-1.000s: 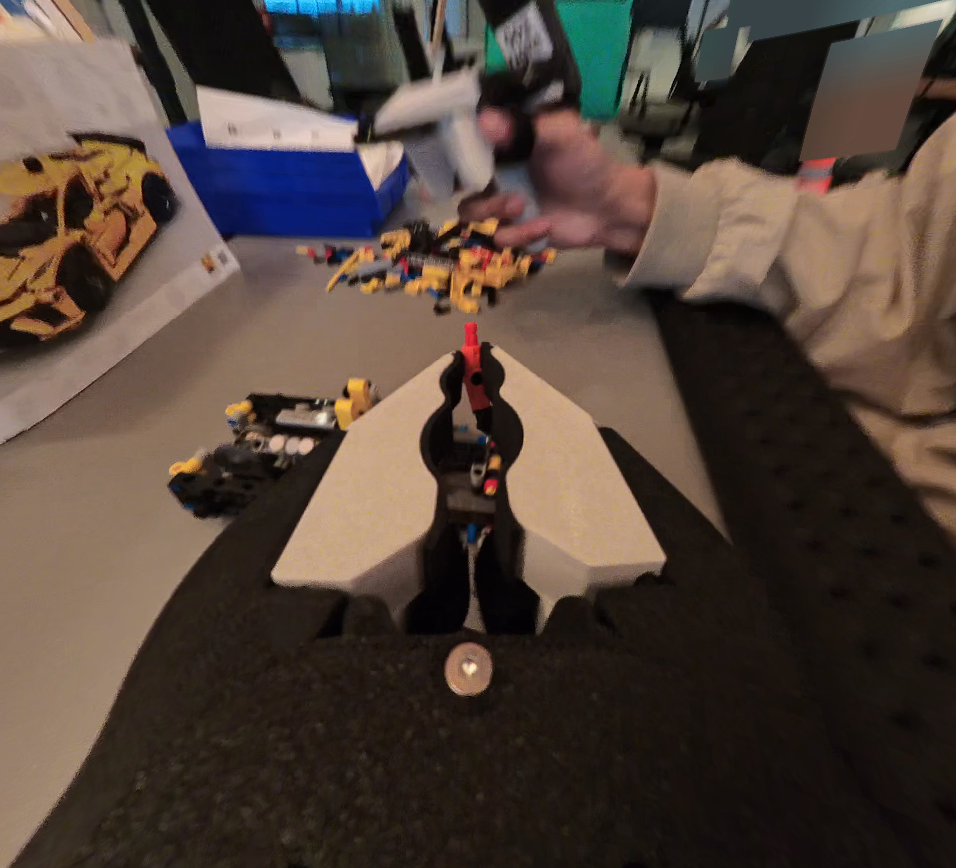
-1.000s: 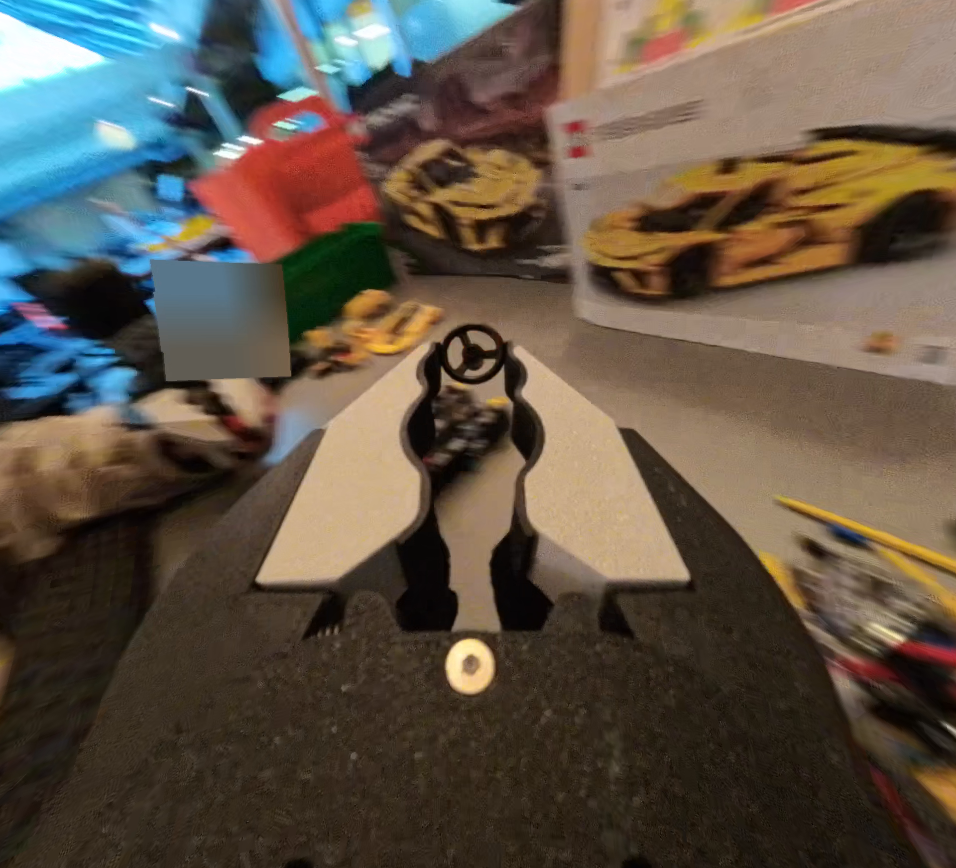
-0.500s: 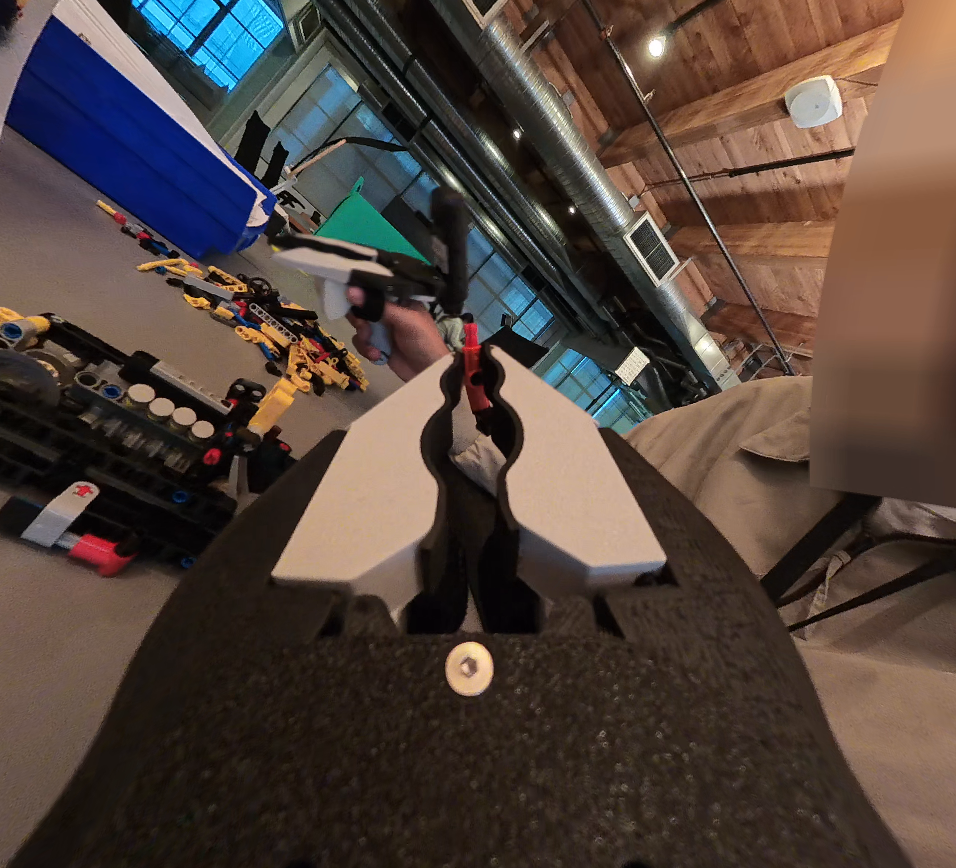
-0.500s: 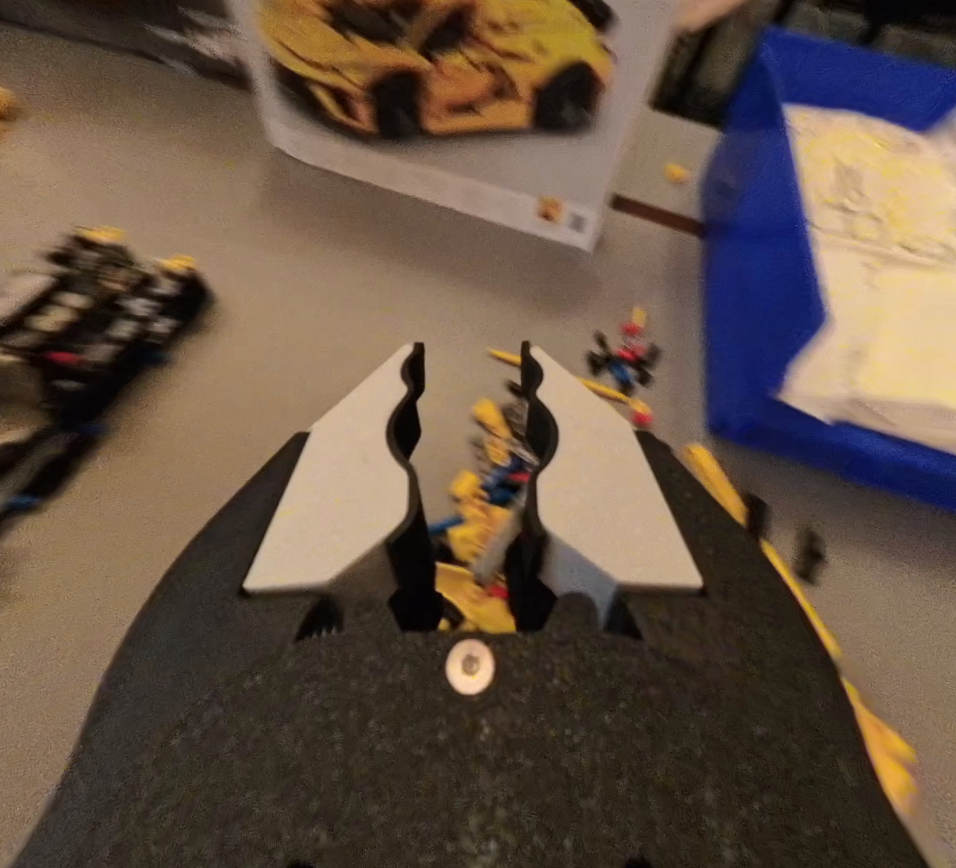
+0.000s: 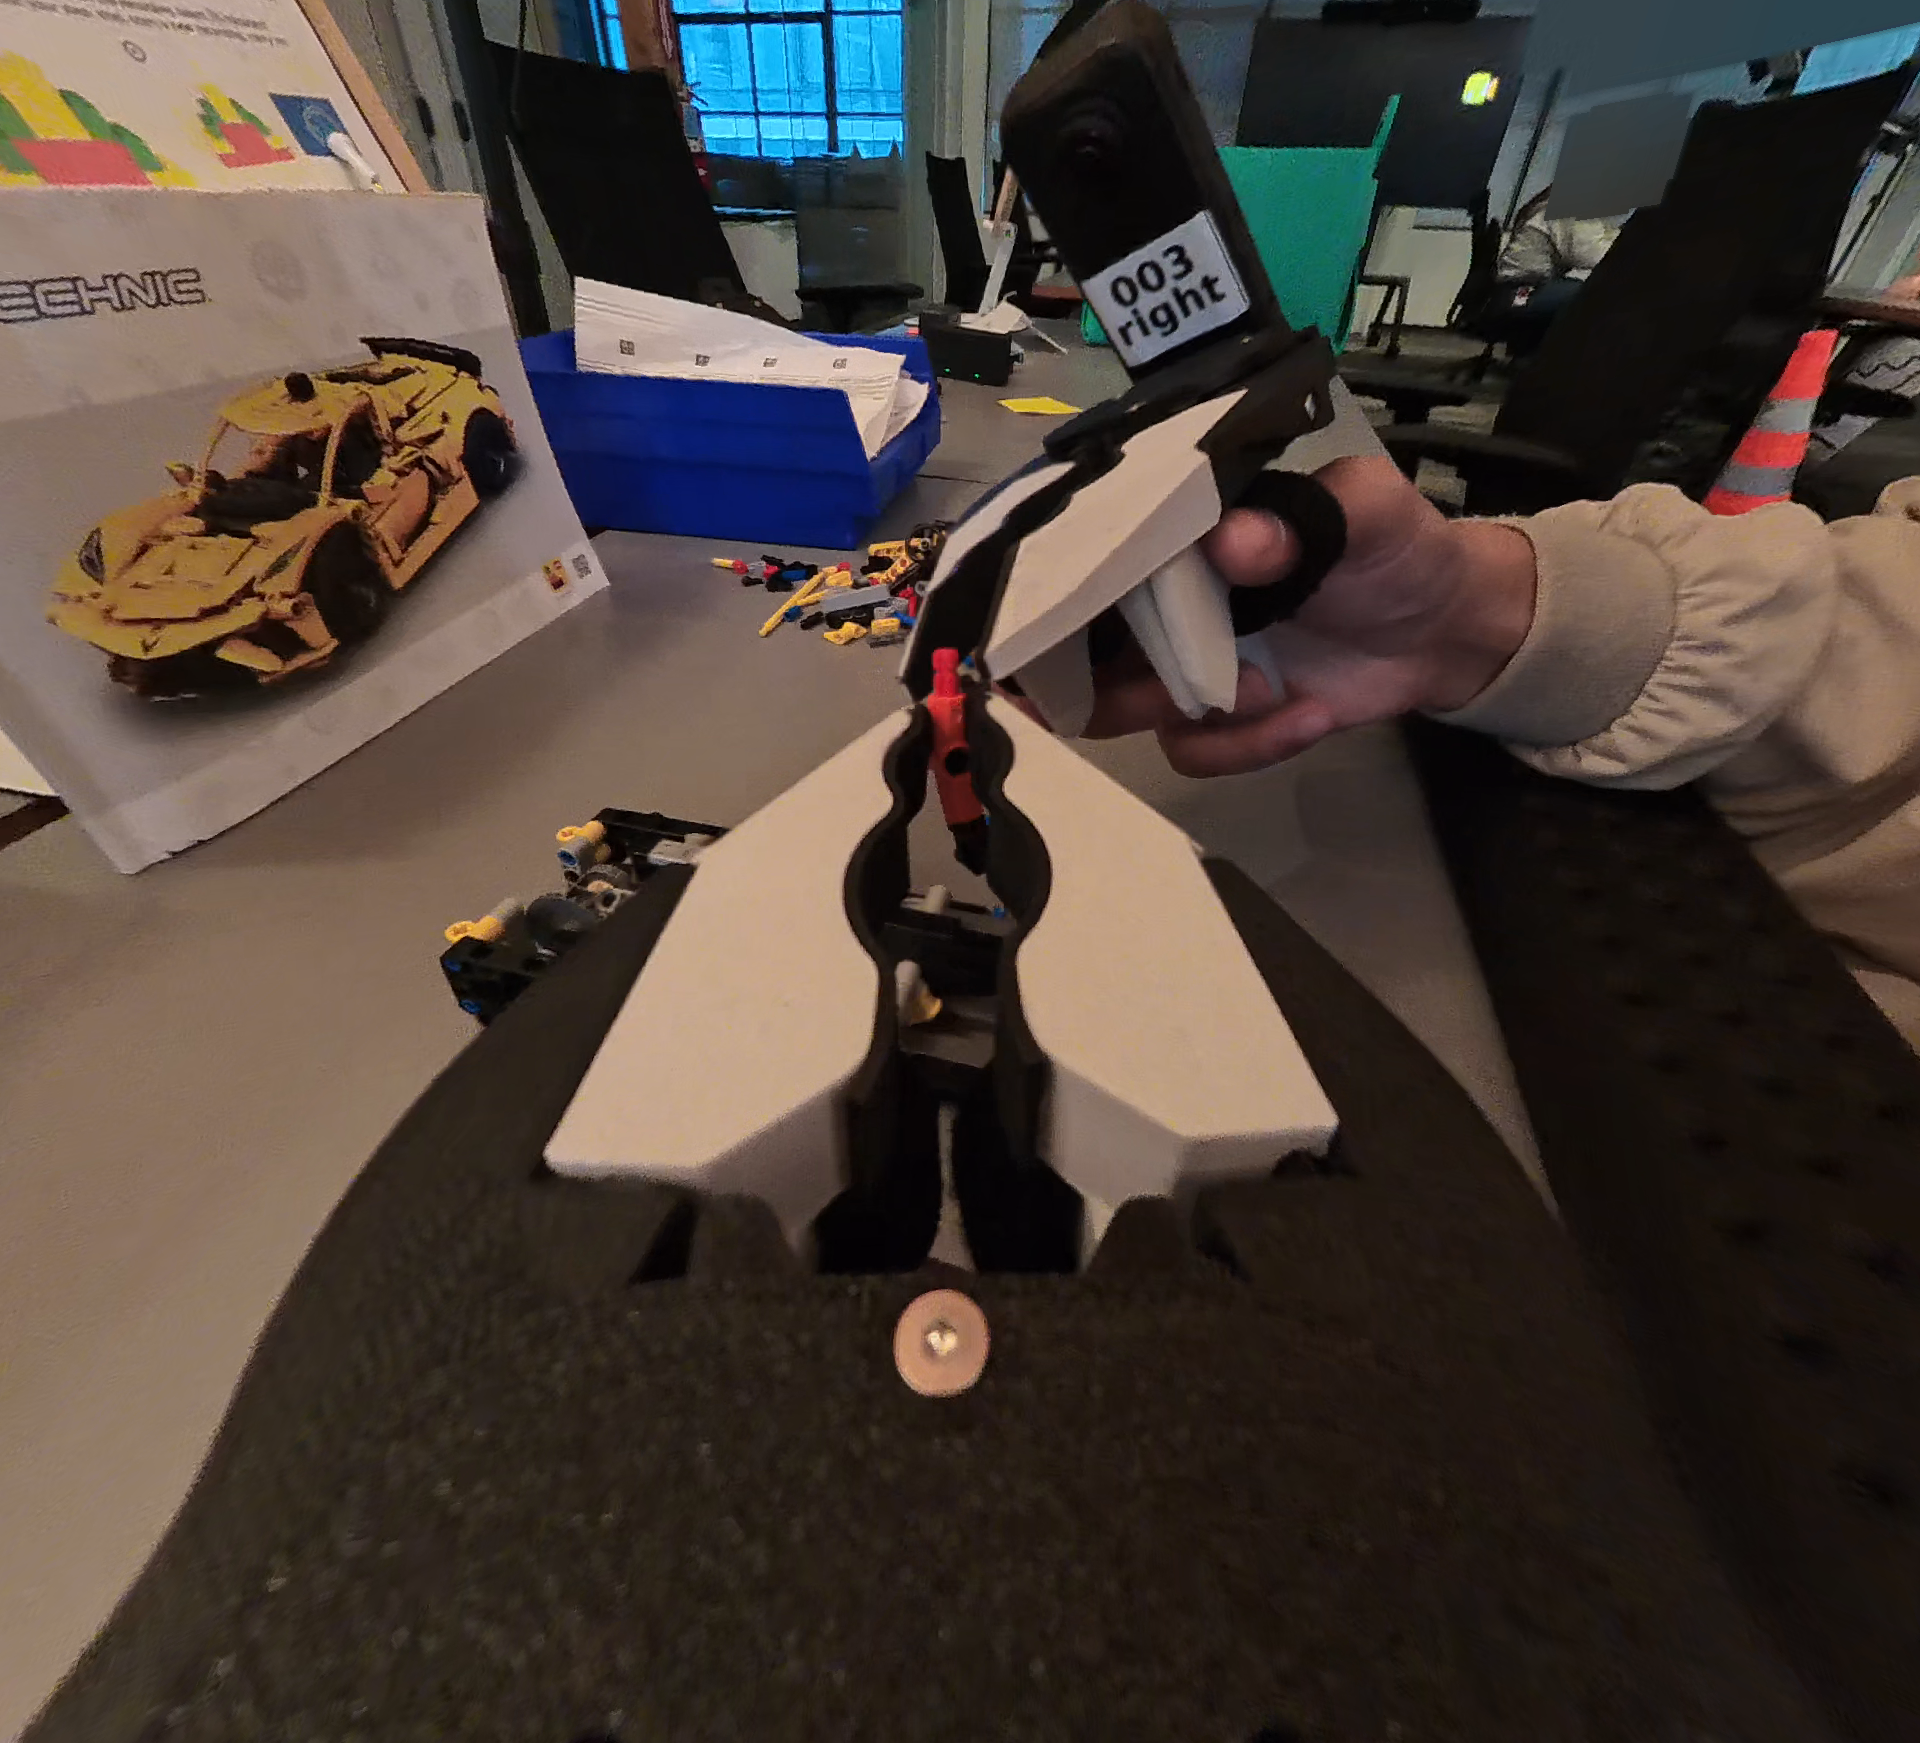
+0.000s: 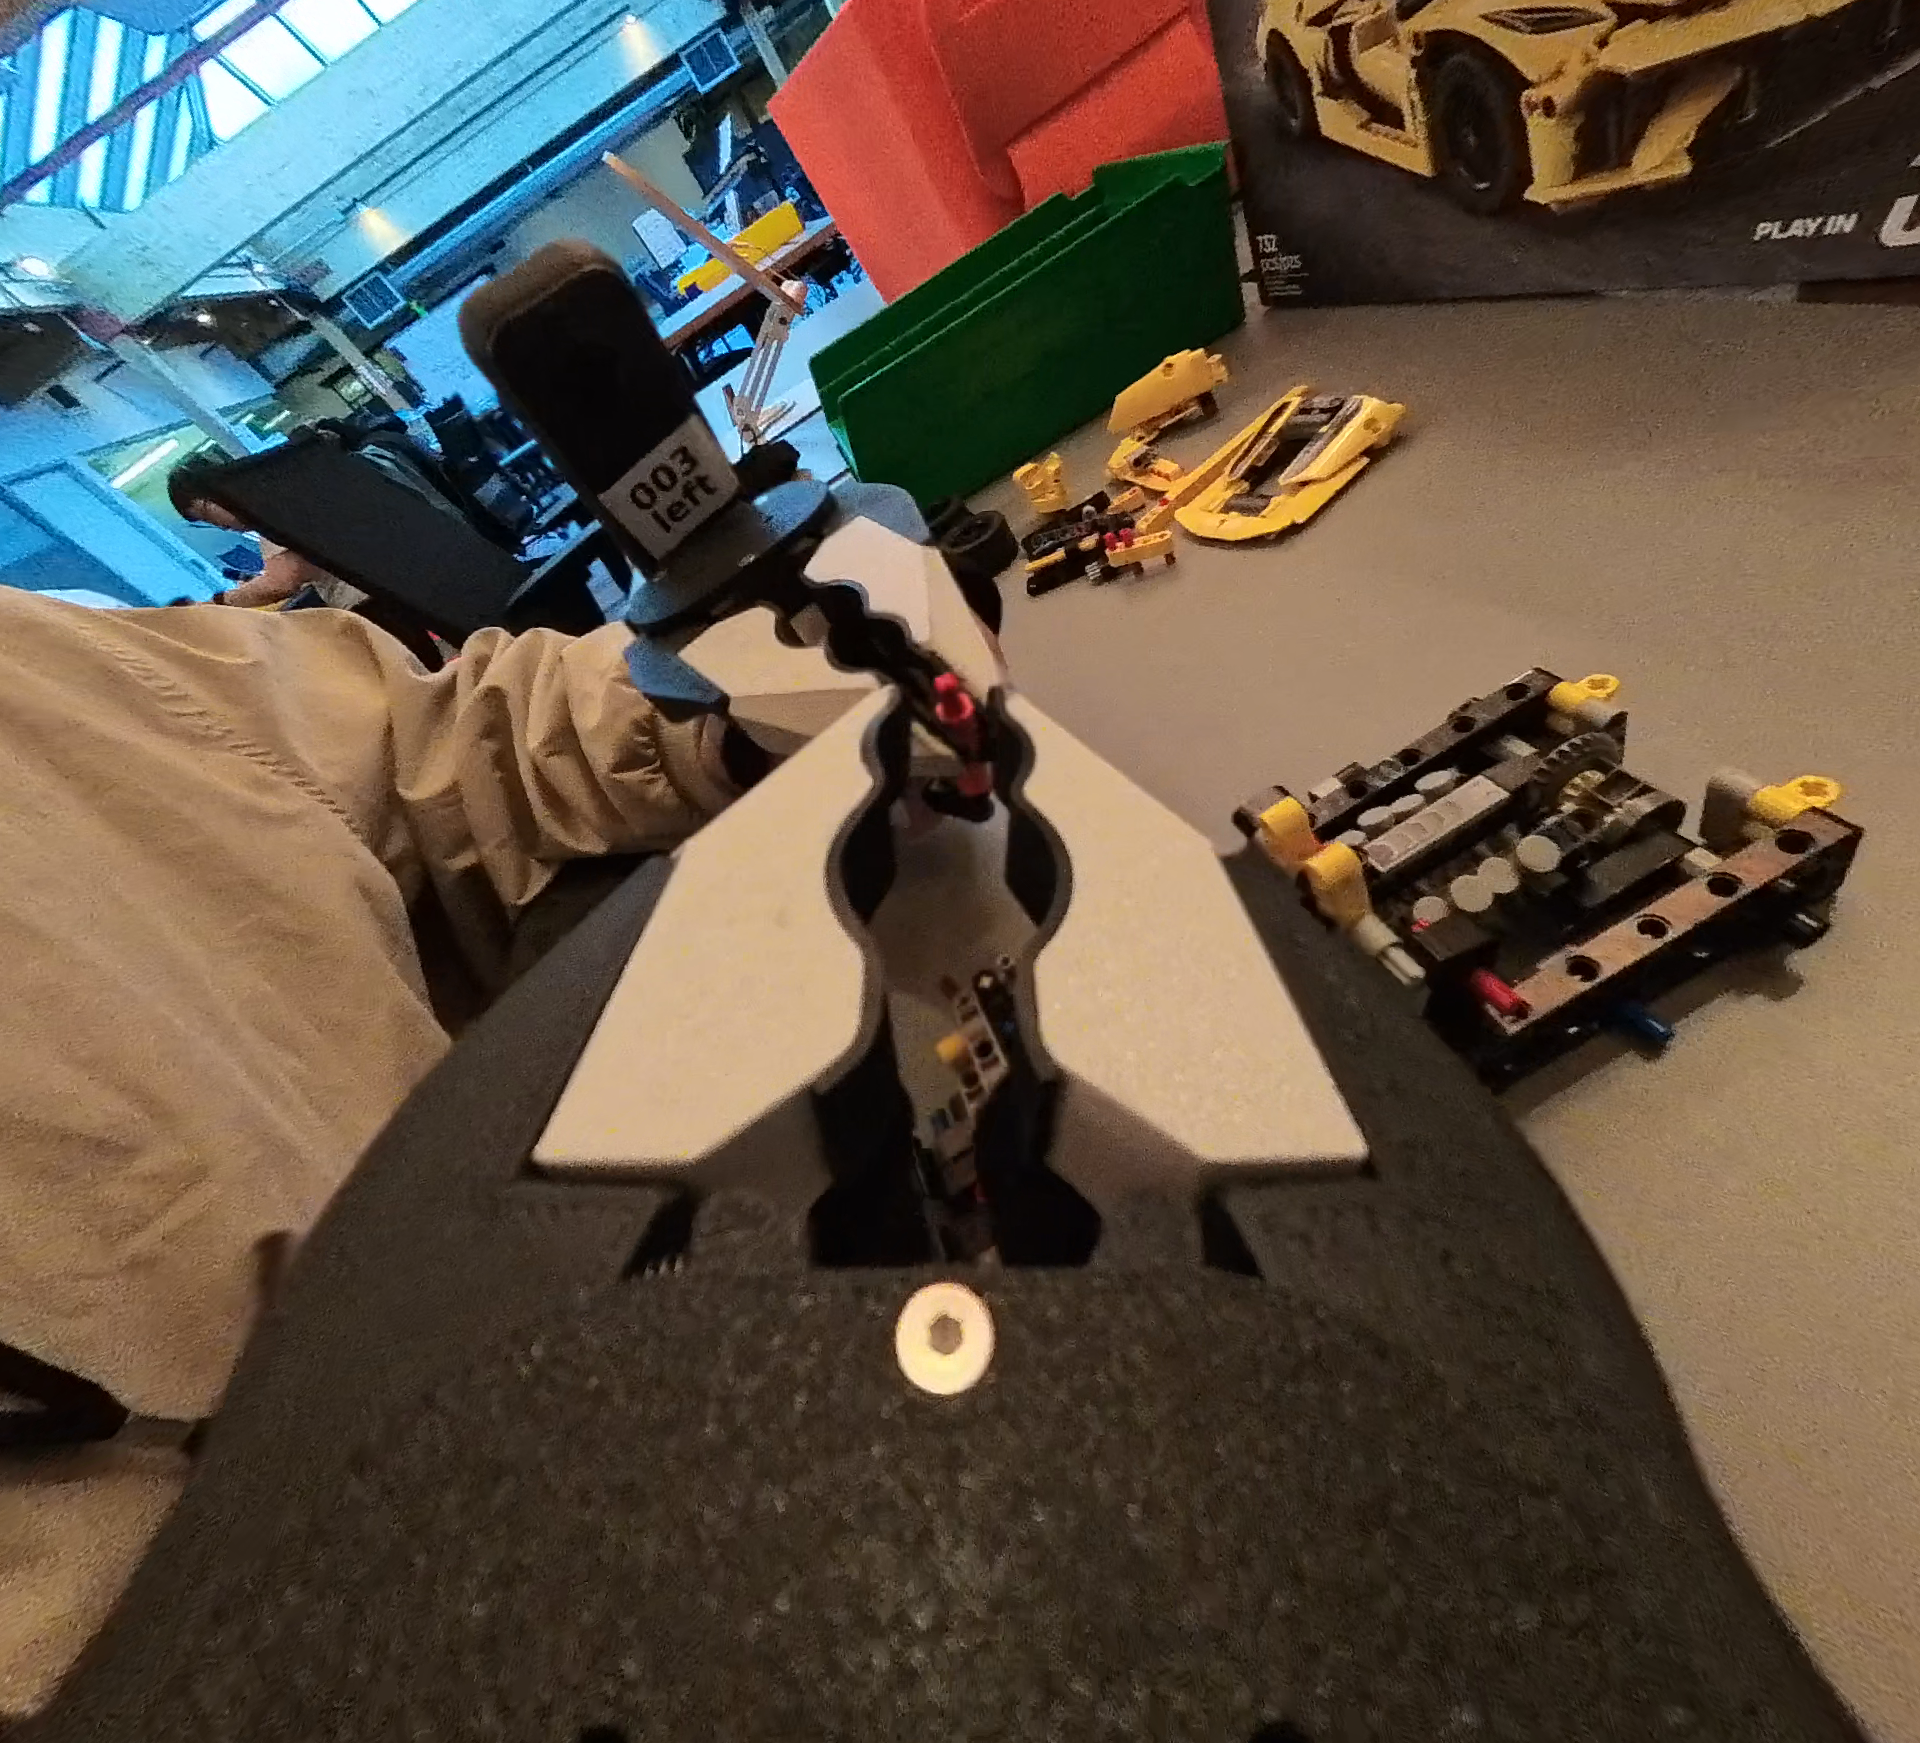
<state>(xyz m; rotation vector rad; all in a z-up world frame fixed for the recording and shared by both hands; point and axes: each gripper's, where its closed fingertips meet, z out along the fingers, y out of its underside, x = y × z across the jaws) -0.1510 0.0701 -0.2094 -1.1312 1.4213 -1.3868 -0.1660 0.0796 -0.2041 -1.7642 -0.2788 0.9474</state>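
Note:
My left gripper (image 5: 948, 714) is shut on a small red pin (image 5: 948, 743) with a black lower end and holds it upright above the grey table (image 5: 312, 1018). My right gripper (image 6: 950, 696), held by a hand (image 5: 1361, 613), meets it tip to tip. Its jaws stand narrowed around the same red pin (image 6: 961, 725), and they seem to pinch it. The right gripper also shows in the left wrist view (image 5: 920, 665), touching the pin's top. The left gripper shows in the right wrist view (image 6: 971, 654). A black chassis assembly (image 6: 1558, 872) lies on the table below, to the right.
A booklet with a yellow car (image 5: 270, 498) leans at the left, and a blue bin with papers (image 5: 727, 457) stands behind a pile of loose pieces (image 5: 842, 592). A green bin (image 6: 1039, 343), a red carrier (image 6: 1008, 62), yellow body panels (image 6: 1257, 467) and a car box (image 6: 1558, 31) stand farther off.
The right gripper held a black steering wheel, then hung open and empty over the loose pieces, and has now come to the left gripper's tips and narrowed on the red pin. The left kept the pin.

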